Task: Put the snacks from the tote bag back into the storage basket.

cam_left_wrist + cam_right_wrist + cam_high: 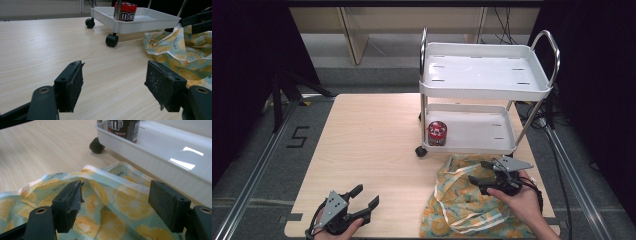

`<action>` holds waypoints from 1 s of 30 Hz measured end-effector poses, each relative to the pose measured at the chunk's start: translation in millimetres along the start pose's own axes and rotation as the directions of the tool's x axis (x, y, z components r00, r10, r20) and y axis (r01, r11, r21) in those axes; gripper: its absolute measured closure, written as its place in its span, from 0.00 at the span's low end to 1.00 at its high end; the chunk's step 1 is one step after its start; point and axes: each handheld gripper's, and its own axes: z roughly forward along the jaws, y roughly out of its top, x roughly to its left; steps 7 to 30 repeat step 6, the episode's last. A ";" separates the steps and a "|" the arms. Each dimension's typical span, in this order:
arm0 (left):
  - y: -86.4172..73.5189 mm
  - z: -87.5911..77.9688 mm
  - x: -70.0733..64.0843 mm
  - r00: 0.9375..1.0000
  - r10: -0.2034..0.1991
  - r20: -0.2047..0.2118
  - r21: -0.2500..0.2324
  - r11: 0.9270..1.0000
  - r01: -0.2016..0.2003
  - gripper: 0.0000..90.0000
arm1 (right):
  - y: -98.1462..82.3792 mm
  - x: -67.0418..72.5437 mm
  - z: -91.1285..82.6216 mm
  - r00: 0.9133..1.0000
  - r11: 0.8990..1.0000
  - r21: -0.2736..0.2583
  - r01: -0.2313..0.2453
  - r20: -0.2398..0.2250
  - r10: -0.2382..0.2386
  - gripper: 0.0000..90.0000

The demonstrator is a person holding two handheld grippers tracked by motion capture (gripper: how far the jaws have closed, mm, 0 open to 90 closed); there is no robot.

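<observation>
Right tool (484, 170): jaws apart, gripping nothing, cloth (120, 202) lying between and under them.
Left tool (366, 196): wide open, empty, bare surface (50, 45) ahead.

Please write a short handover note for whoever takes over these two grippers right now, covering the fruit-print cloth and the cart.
Left gripper: open, holds nothing, low over bare table at the near left.
Right gripper: open, fingers straddling a raised fold of the fruit-print cloth, pads not pressing it.
Cloth: crumpled at the table's near right edge, its far edge beside the white cart.
Cart: on the table, top tray bare; red candy jar on the lower tray.
Done: cloth approached, not gripped.
Left: probably close on the fold; the cloth's destination is unclear.
</observation>
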 end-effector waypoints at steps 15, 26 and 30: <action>-0.2 1.6 0.8 1.000 -0.002 0.010 -0.005 1.000 0.003 0.33 | -0.5 -1.9 -0.3 0.999 0.998 -0.038 0.044 0.012 -0.044 0.31; -0.2 1.6 0.8 1.000 -0.002 0.010 -0.005 1.000 0.003 0.33 | -0.5 -1.9 -0.3 0.999 0.998 -0.038 0.044 0.012 -0.044 0.31; -0.2 1.6 0.8 1.000 -0.002 0.010 -0.005 1.000 0.003 0.33 | -0.5 -1.9 -0.3 0.999 0.998 -0.038 0.044 0.012 -0.044 0.31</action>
